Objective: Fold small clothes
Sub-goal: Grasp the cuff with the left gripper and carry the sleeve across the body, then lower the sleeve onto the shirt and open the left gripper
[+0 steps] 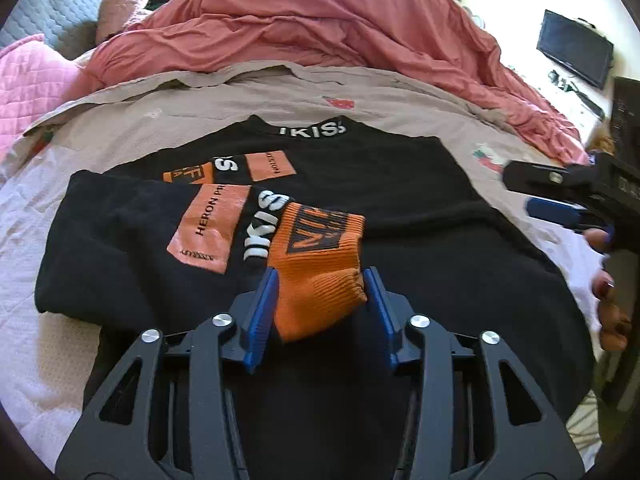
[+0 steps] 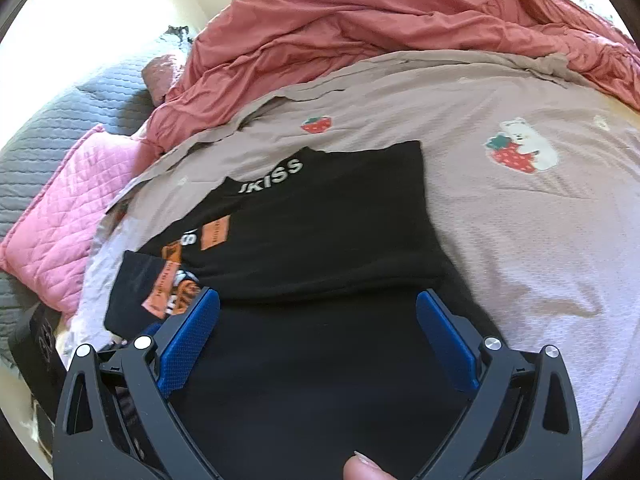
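Between the left gripper's [image 1: 320, 284] half-open jaws sits the orange cuff [image 1: 320, 268], pads just beside it, not clearly pressing; the sleeve [image 1: 160, 240] runs ahead-left, folded over the black sweater [image 1: 400, 200]. Right gripper [image 2: 318, 320] hangs wide open and empty above the sweater's [image 2: 320, 240] near edge, its body stretching ahead; the cuff lies left, nearer the other hand.

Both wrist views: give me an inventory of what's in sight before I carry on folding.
Sweater: one, black with orange patches, spread on the bed cover, one sleeve folded across.
Orange cuff: one, on that sleeve's end.
Bed cover: one, beige, strawberry print.
Duvet: one, red, crumpled behind.
Pillow: one, pink, left.
Quilt: one, grey, far left.
Screen: one, black, far right.
Left gripper: one, black and blue, jaws apart around the cuff.
Right gripper: one, same colours, open above the sweater.
Thumb: one, bottom edge.
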The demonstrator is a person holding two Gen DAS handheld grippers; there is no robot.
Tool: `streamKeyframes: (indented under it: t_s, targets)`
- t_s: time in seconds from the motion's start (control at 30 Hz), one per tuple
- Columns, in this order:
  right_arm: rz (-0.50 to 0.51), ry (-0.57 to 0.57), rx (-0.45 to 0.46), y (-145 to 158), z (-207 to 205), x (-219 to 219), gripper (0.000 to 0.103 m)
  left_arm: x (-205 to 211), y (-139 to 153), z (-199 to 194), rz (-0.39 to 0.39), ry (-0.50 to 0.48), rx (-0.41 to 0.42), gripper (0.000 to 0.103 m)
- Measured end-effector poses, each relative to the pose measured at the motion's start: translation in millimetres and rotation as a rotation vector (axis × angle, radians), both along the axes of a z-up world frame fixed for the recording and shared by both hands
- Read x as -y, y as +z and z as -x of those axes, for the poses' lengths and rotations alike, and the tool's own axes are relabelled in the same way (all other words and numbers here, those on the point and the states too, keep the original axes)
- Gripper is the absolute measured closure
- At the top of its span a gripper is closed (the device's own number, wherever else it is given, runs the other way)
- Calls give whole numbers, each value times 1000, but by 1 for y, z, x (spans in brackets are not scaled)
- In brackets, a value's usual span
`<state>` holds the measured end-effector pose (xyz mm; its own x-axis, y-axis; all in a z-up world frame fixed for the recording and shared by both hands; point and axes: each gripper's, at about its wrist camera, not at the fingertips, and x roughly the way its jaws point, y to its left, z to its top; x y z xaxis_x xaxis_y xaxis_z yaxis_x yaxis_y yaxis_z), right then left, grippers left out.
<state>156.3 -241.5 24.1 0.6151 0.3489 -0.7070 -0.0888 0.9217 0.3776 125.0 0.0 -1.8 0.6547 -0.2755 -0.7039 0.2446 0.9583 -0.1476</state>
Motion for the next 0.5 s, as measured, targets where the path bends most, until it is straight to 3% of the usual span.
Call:
streamKeyframes:
  t_s: [0.1, 0.27, 0.3, 0.37, 0.4, 0.5]
  targets:
    - [-3, 31, -7, -1, -1, -14, 5, -6, 15, 11, 1, 12, 62, 49]
    - [-26, 105, -46, -10, -3, -46, 5, -33, 33, 13, -13, 149, 140, 43]
    - [-32, 127, -59, -13, -4, -55, 5, -40, 33, 12, -42, 202, 148, 40]
    - [-43, 169, -89, -20, -6, -74, 5, -53, 32, 7, -181, 349, 173, 36]
    - [-45, 183, -97, -22, -5, -80, 5, -58, 32, 6, -204, 381, 177, 36]
    - [-28, 211, -106, -28, -7, -100, 5, -83, 34, 4, -135, 456, 170, 30]
